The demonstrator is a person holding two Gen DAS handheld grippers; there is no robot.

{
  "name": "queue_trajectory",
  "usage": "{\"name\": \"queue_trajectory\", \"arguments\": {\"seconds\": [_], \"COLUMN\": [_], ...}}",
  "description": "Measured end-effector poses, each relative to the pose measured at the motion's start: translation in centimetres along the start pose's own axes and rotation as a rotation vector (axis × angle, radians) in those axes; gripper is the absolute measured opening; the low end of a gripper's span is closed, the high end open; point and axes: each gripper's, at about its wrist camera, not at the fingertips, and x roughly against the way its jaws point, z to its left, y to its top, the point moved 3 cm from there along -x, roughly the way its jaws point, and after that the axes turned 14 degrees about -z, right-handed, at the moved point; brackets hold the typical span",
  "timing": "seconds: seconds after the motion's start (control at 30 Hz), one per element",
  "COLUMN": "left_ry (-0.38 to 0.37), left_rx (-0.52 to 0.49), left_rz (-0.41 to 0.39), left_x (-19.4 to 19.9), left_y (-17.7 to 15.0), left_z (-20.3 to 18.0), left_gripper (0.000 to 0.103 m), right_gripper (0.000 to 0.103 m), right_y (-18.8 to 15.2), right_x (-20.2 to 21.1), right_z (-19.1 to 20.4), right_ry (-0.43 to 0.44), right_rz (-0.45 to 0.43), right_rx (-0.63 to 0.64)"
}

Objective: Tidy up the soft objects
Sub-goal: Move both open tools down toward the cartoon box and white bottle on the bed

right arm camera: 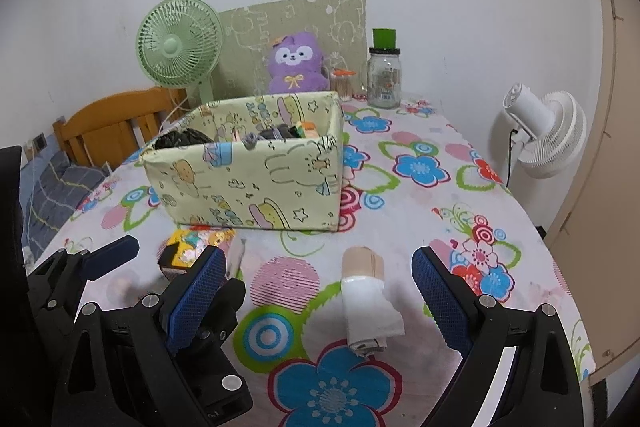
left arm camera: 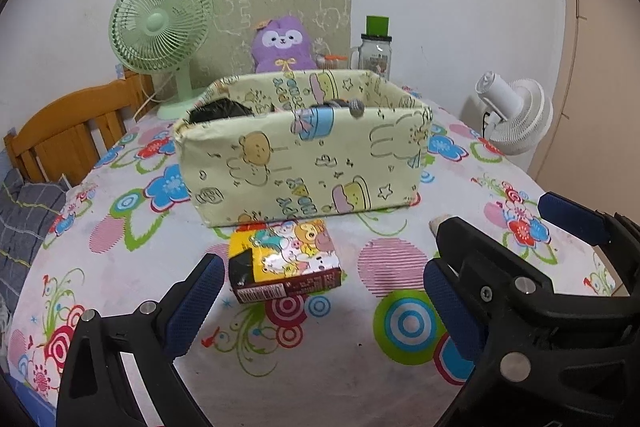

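Both my grippers — left (left arm camera: 324, 291) and right (right arm camera: 316, 287) — are spread wide and empty, so next I pinch the rolled sock (right arm camera: 370, 303) — then drop it in the box (right arm camera: 256, 175).

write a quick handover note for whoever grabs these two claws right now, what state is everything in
Left claw: open, empty, lined up on the small cartoon-print packet lying just in front of the storage box.
Right claw: open, empty, straddling the rolled white and beige cloth on the tablecloth.
Done: several items, including something dark, already sit inside the box.
Left: pick up the packet and the roll and put them in the box. Purple plush stands behind it, untouched.
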Motion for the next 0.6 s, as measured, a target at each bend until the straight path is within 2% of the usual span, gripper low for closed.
{"name": "queue_trajectory", "arguments": {"seconds": [0.6], "left_ry": [-0.003], "left_rx": [-0.002], "left_rz": [0.101], "left_x": [-2.5], "left_y": [-2.2], "left_z": [-0.6], "left_gripper": [0.101], "right_gripper": [0.096], "right_y": [-2.7], "right_x": [-2.6], "right_z": [-1.8], "right_ry": [-0.030], "right_rz": [0.081], "right_rx": [-0.032]}}
